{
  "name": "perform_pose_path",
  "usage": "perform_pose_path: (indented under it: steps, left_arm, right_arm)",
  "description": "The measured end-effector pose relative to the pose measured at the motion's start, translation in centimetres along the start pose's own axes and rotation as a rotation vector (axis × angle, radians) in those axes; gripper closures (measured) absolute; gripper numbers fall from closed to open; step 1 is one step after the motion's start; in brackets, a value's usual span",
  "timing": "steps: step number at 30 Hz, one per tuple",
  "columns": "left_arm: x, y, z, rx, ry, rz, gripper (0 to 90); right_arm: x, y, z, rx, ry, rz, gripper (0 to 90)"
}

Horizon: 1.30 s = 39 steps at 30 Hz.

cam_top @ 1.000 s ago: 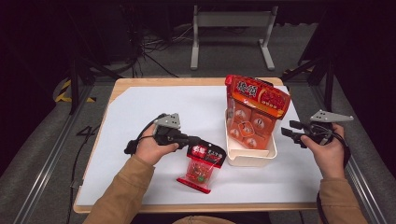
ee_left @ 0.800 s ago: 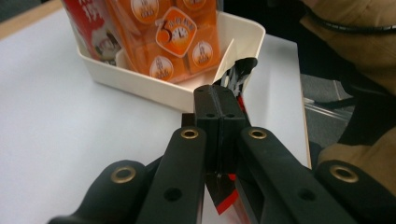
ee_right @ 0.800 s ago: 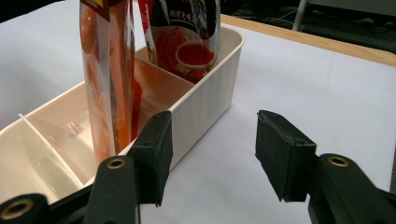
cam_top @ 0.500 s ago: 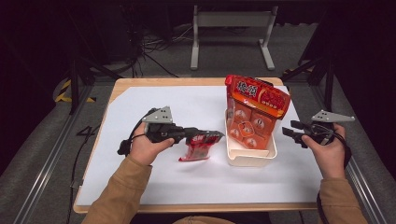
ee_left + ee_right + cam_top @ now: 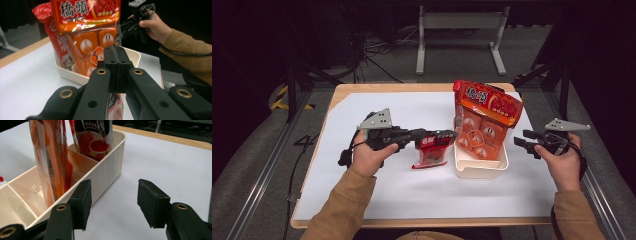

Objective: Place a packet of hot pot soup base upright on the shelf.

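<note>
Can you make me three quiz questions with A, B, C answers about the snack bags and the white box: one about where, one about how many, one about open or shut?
1. Where does the big orange bag stand?
A. In the white box
B. On the floor
C. In the right gripper

2. How many grippers are shut on something?
A. None
B. One
C. Two

3. How are the right gripper's fingers?
A. Shut on a bag
B. Open, with nothing between
C. Shut on the box

Answers:
1 A, the high view shows the bag upright inside the box on the table.
2 B, the left gripper pinches the small red packet beside the box, while the right one grips nothing.
3 B, the right gripper view shows bare white table in the gap between them.
</note>
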<state>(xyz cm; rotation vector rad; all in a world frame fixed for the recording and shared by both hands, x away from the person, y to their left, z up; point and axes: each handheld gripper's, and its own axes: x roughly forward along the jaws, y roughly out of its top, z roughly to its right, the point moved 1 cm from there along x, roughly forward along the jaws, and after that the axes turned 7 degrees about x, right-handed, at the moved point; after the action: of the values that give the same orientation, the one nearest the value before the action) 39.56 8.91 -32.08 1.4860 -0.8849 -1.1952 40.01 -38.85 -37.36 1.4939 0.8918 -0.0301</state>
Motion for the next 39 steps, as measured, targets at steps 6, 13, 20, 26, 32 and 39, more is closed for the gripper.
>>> perform_pose_path:
  steps: [6, 13, 20, 26, 32, 39]
  left_arm:
    - [0.4, 0.9, 0.3, 0.031, -0.005, 0.017, 90.0]
    - [1.1, 1.7, 0.4, 0.047, -0.026, 0.038, 90.0]
    - [1.9, 2.3, 0.5, 0.072, -0.057, 0.054, 90.0]
    - [2.7, 2.9, 0.2, 0.069, -0.083, 0.076, 90.0]
    - [3.5, 3.6, 0.5, 0.087, -0.094, 0.089, 90.0]
    - [5.1, 4.0, 0.7, 0.1, -0.115, 0.081, 90.0]
  right_arm:
    - [0.0, -0.1, 0.1, 0.003, 0.002, 0.002, 45.3]
    - [0.1, -0.2, 0.3, 0.008, 0.003, 0.0, 45.3]
    - [0.0, -0.3, 0.3, 0.01, 0.005, -0.002, 45.3]
    - [0.0, -0.4, 0.4, 0.012, 0.007, -0.01, 45.0]
    - [0.3, -0.5, 0.5, 0.021, 0.0, -0.018, 43.9]
    - [0.2, -0.4, 0.5, 0.017, 0.002, -0.009, 43.2]
